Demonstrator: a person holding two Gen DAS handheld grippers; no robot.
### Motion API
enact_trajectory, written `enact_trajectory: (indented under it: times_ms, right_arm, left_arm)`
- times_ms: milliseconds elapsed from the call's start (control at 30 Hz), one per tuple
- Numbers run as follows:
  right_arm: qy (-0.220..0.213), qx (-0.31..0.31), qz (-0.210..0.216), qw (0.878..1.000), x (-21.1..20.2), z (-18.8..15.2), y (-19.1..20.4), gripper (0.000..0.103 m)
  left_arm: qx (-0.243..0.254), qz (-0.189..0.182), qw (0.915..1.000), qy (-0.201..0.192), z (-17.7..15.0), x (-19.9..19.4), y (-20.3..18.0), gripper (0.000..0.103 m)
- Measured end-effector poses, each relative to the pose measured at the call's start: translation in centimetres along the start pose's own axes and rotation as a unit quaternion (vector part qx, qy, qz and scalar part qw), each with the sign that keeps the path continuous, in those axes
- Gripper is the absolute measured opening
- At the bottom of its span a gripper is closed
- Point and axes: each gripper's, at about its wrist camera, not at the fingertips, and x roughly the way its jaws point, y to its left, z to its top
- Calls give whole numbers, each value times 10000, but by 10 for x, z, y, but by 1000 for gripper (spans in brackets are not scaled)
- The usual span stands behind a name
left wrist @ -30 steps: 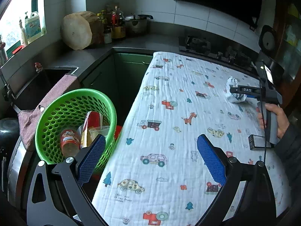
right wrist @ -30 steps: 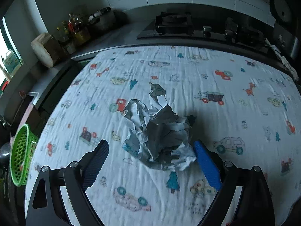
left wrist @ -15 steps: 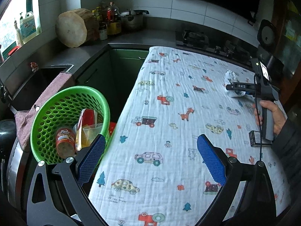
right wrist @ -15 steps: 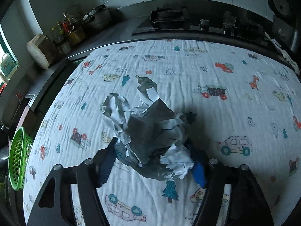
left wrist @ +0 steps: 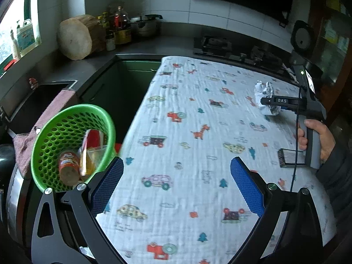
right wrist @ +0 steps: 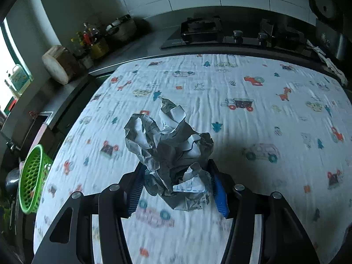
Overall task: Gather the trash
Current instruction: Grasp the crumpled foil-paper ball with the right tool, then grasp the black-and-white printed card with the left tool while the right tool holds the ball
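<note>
Since a second ago the right claw (right wrist: 177, 186) has drawn its blue-padded fingers (right wrist: 219, 194) in from wide apart until they pinch the crumpled grey-and-white ball of paper (right wrist: 169, 151), and that ball now looks lifted clear of the white cotton tablecloth printed with small cars and trees (right wrist: 253, 118), though motion blur makes the gap hard to judge. Far to the left of this claw, past the cloth's edge, sits the round green perforated plastic basket (right wrist: 30, 182). Most of the paper bulges forward beyond the fingertips, a torn white corner with dashed blue lines hanging between the pads. From the left wrist view, the same basket (left wrist: 72, 140) lies just left of the left claw (left wrist: 176, 184), holding an orange-labelled cylindrical can (left wrist: 68, 165) and a red-and-yellow packet (left wrist: 88, 151) leaning beside it. This claw's fingers stand wide apart with nothing between them, above the near part of the cloth. Ahead and well to its right, a bare hand (left wrist: 319, 136) grips the grey handle of the right claw, the paper ball caught at its tip.
</note>
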Motion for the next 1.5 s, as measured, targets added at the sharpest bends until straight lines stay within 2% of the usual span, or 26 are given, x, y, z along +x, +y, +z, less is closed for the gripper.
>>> enact_trajectory:
  times_ms: [200, 433, 600, 833, 1000, 1233, 1333, 1500]
  right_arm:
    - [-115, -128, 61, 9998, -42, -22, -4, 53]
    - [-256, -268, 67, 9993, -92, -51, -20, 53]
    - [-395, -272, 105, 9988, -124, -72, -37, 53]
    - [-530, -218, 161, 9982, -149, -92, -57, 53]
    - [-578, -142, 126, 9982, -159, -99, -72, 53]
    - [-669, 45, 89, 9977, -171, -105, -95, 53]
    - [-670, 69, 71, 9977, -173, -107, -101, 53]
    - [-644, 82, 85, 9979, -172, -107, -108, 53]
  left_arm:
    - [146, -117, 9998, 54, -6, 2, -26, 96]
    - [608, -264, 9978, 60, -14, 3, -72, 96]
    - [811, -193, 9965, -7, -22, -3, -105, 96]
    - [1147, 32, 9933, -109, -36, -12, -150, 96]
    - [1470, -217, 9888, -165, -36, -12, -175, 95]
    - [2019, -952, 9748, 11, -22, 17, -203, 93]
    - [2515, -1047, 9622, 32, -26, 36, -219, 93]
    - [3089, -1471, 9395, 166, -33, 58, -238, 93]
